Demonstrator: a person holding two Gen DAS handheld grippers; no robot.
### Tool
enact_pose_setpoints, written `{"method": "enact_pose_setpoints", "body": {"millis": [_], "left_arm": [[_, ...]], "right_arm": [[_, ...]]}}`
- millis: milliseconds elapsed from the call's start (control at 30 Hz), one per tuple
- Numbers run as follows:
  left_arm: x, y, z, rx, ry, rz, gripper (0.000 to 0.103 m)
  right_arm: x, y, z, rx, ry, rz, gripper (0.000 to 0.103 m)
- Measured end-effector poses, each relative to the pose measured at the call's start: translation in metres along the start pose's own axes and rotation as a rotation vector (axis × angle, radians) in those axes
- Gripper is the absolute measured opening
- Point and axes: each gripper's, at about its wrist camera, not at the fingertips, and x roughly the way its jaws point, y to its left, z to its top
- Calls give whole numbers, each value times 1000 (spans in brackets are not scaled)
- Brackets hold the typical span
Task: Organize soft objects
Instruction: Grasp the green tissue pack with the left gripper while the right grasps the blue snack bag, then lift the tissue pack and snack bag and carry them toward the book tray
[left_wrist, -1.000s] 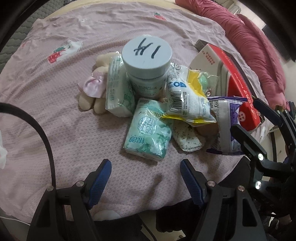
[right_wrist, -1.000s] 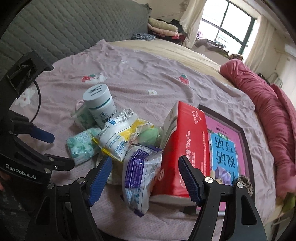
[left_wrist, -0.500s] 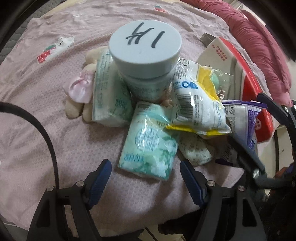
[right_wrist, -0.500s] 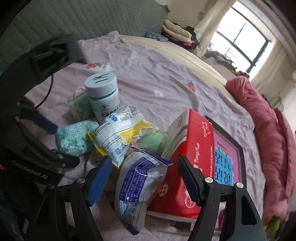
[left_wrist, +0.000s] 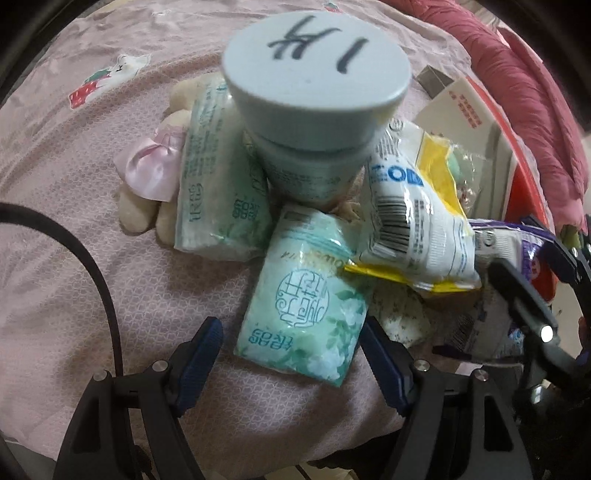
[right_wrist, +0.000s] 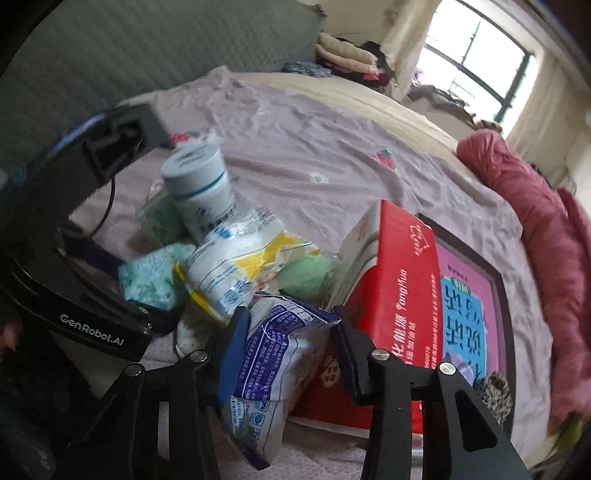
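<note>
A pile of soft packs lies on the pink bedsheet. My left gripper is open, its blue fingers on either side of a mint green tissue pack. A second green tissue pack and a cream plush toy lie behind it. My right gripper has closed onto a purple and white snack bag, its pads against the bag's sides. A white and yellow bag lies between the two.
A pale blue jar with a marked lid stands in the pile. A red tissue box and a pink framed book lie right. A rolled red quilt lines the far right. The bed edge is near.
Both grippers moved forward into the pile. The right gripper's fingers narrowed from wide open onto the purple bag. The left gripper's fingers now flank the green tissue pack.
</note>
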Motion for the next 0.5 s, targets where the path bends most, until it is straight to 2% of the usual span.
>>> {"method": "enact_pose_setpoints", "body": {"millis": [67, 133, 500], "left_arm": [[-2, 4, -1, 1, -4, 4, 71], [-6, 9, -2, 6, -16, 2, 58], [-21, 33, -11, -68, -45, -109, 53]], "right_arm": [[-9, -5, 2, 24, -33, 5, 42], [-17, -8, 6, 48, -53, 11, 42], [-46, -25, 14, 151, -103, 8, 42]]}}
